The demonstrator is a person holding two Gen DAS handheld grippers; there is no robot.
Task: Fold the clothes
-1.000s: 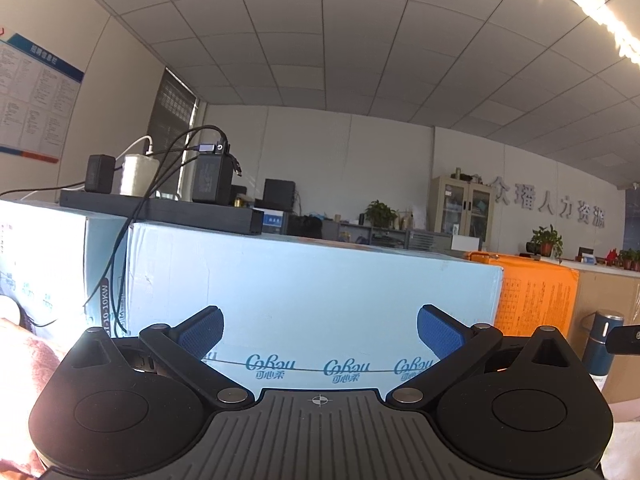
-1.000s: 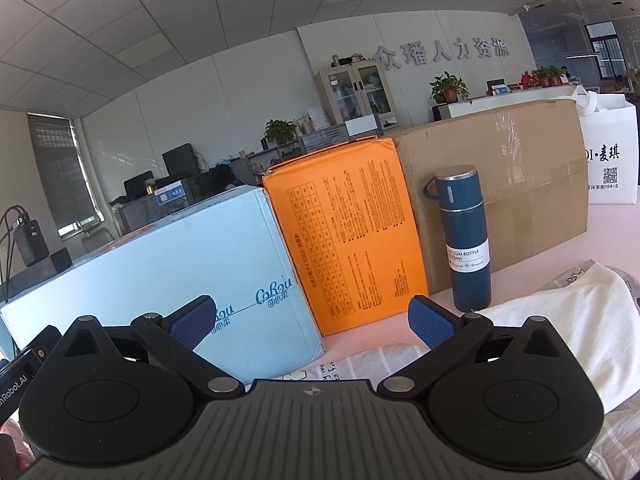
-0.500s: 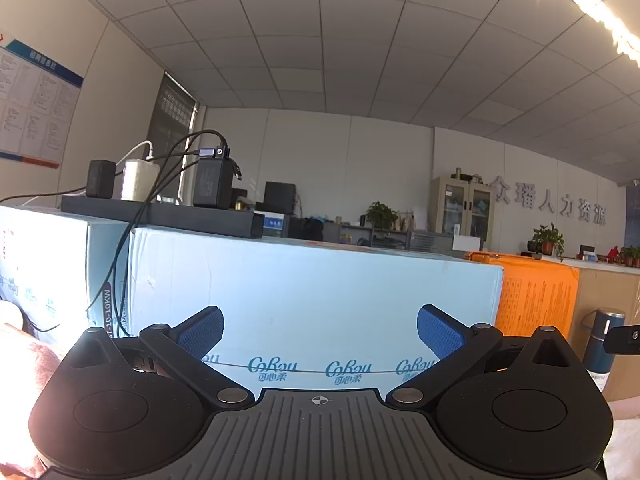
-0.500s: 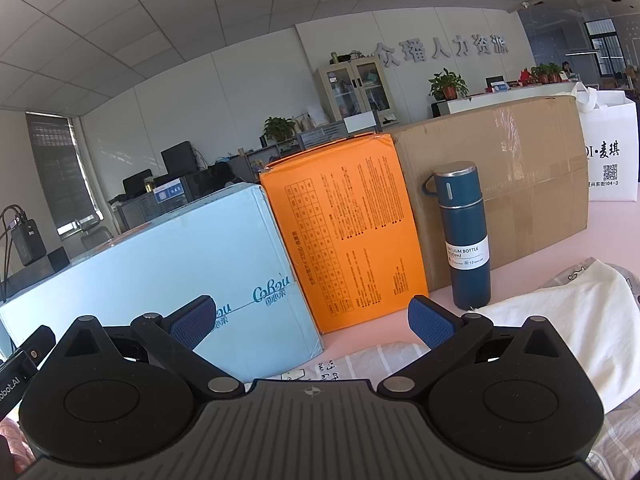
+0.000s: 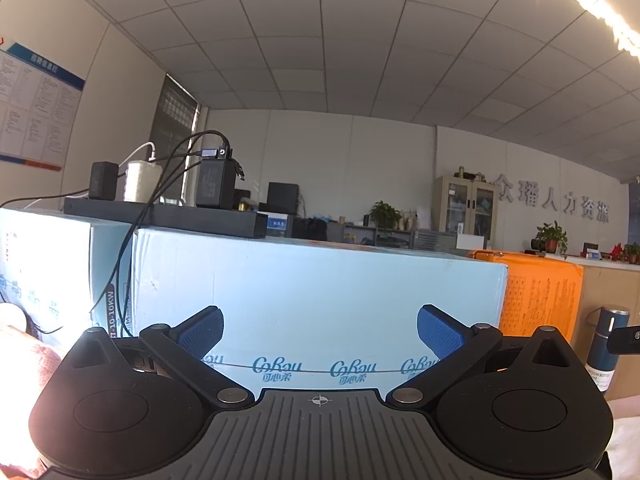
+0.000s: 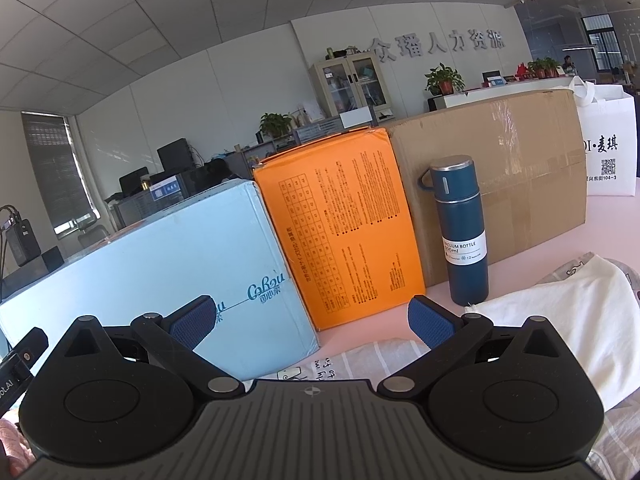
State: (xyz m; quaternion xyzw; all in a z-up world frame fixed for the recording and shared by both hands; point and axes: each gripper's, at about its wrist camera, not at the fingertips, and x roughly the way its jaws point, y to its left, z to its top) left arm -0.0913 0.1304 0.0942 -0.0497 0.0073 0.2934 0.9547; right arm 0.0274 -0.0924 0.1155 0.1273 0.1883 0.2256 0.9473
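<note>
A white garment (image 6: 560, 320) lies on the pink table at the right of the right wrist view, on top of a grey checked cloth (image 6: 376, 354) that runs under my gripper. My right gripper (image 6: 314, 322) hangs open above that cloth with nothing between its blue pads. The left gripper (image 5: 320, 334) is open too and points level at a light blue box (image 5: 312, 300). A pinkish-red cloth (image 5: 24, 364) shows at the lower left edge of the left wrist view. Most of the table below both grippers is hidden.
Boxes wall the table's far side: the light blue box (image 6: 160, 280), an orange box (image 6: 344, 224), a brown carton (image 6: 500, 184). A blue vacuum bottle (image 6: 460, 232) stands before the carton. A white bag (image 6: 604, 140) stands far right. A power strip (image 5: 160, 212) with cables tops the blue box.
Both views have tilted up slightly, so the boxes sit a little lower in frame. Both grippers stay open and empty.
</note>
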